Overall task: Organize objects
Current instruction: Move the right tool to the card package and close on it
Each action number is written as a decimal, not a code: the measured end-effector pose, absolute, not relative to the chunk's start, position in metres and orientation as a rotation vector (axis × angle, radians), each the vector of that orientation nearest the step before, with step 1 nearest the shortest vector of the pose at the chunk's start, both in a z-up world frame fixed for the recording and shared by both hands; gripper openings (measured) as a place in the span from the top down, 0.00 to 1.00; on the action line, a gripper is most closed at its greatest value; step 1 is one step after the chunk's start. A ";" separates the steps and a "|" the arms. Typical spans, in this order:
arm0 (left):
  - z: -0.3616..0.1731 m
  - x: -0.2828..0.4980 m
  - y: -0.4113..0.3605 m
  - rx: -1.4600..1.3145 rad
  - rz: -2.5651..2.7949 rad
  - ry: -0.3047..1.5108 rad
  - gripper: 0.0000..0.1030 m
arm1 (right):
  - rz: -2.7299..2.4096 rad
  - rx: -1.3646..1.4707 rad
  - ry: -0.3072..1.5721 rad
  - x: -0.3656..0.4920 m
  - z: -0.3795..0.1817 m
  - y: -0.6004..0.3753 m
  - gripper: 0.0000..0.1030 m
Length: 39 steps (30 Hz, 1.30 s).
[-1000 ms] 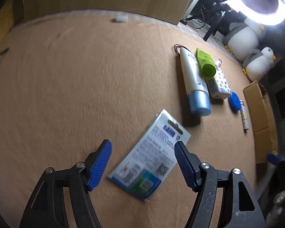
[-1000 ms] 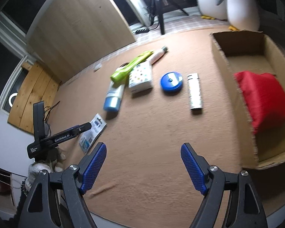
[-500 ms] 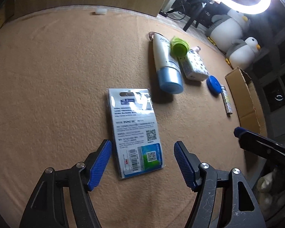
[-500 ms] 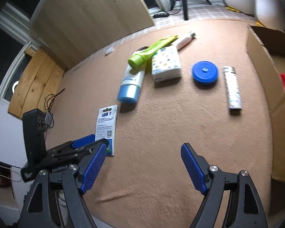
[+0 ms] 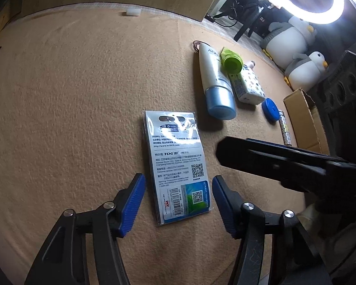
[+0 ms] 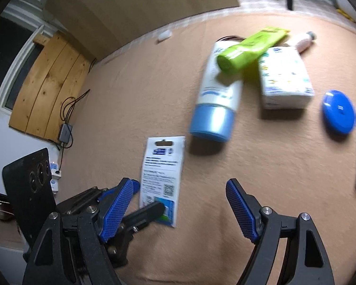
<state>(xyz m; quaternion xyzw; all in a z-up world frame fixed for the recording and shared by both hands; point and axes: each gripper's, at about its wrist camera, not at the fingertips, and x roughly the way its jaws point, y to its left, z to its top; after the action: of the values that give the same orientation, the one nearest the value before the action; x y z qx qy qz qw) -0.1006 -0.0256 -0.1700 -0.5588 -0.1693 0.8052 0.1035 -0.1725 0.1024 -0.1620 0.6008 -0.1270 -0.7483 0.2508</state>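
2 tubes point(image 5: 214, 83), 1 packet point(image 5: 178, 163), 2 plush penguins point(image 5: 287, 40).

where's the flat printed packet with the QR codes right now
In the left wrist view, the flat printed packet lies on the tan mat, between the closing left gripper.

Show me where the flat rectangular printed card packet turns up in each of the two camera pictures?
Left wrist view: flat rectangular printed card packet lies low centre, between the left hand-held gripper's closing pads, untouched.
Right wrist view: the packet sits lower left of centre.
Shared landmark: the white tube with a light-blue cap, just beyond the packet's top right corner.
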 end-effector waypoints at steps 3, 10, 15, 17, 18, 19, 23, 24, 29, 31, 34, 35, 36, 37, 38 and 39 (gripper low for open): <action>-0.170 -0.099 -0.028 -1.645 2.371 -0.512 0.44 | -2.028 1.643 -0.321 -0.177 -0.165 0.093 0.26; -0.171 -0.097 -0.025 -1.634 2.358 -0.538 0.52 | -1.995 1.674 -0.273 -0.179 -0.172 0.077 0.43; -0.172 -0.097 -0.022 -1.617 2.329 -0.574 0.52 | -1.969 1.694 -0.278 -0.178 -0.178 0.072 0.48; -0.173 -0.096 -0.017 -1.605 2.311 -0.588 0.52 | -1.967 1.700 -0.270 -0.178 -0.179 0.070 0.48; -0.173 -0.096 -0.016 -1.603 2.308 -0.593 0.52 | -1.964 1.701 -0.266 -0.178 -0.179 0.069 0.48; -0.173 -0.095 -0.016 -1.603 2.303 -0.594 0.52 | -1.965 1.703 -0.260 -0.178 -0.180 0.068 0.48; -0.169 -0.085 -0.024 -1.609 2.340 -0.574 0.52 | -1.986 1.703 -0.219 -0.178 -0.178 0.064 0.48; -0.168 -0.082 -0.028 -1.612 2.349 -0.575 0.52 | -1.992 1.702 -0.200 -0.178 -0.178 0.063 0.48; -0.165 -0.063 -0.053 -1.637 2.415 -0.594 0.52 | -2.014 1.681 -0.056 -0.174 -0.175 0.052 0.47; -0.164 -0.055 -0.061 -1.641 2.436 -0.617 0.52 | -2.033 1.667 0.029 -0.172 -0.175 0.044 0.46; -0.164 -0.048 -0.071 -1.641 2.459 -0.626 0.52 | -2.055 1.647 0.166 -0.166 -0.174 0.031 0.43; -0.164 -0.046 -0.072 -1.639 2.475 -0.618 0.52 | -2.063 1.639 0.212 -0.164 -0.175 0.027 0.43; -0.163 -0.045 -0.073 -1.635 2.485 -0.618 0.52 | -2.071 1.630 0.260 -0.162 -0.175 0.023 0.43; -0.163 -0.043 -0.075 -1.631 2.488 -0.625 0.52 | -2.076 1.622 0.298 -0.161 -0.176 0.020 0.43; -0.163 -0.042 -0.076 -1.627 2.489 -0.635 0.52 | -2.085 1.609 0.361 -0.158 -0.177 0.015 0.43; -0.163 -0.041 -0.076 -1.624 2.489 -0.643 0.52 | -2.091 1.600 0.400 -0.157 -0.178 0.012 0.43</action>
<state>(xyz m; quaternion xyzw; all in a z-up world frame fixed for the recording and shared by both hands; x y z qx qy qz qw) -0.0410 -0.0764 -0.1626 -0.5335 -0.2113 0.8175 0.0502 -0.1567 0.0124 -0.1775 0.5836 0.1460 -0.7628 0.2371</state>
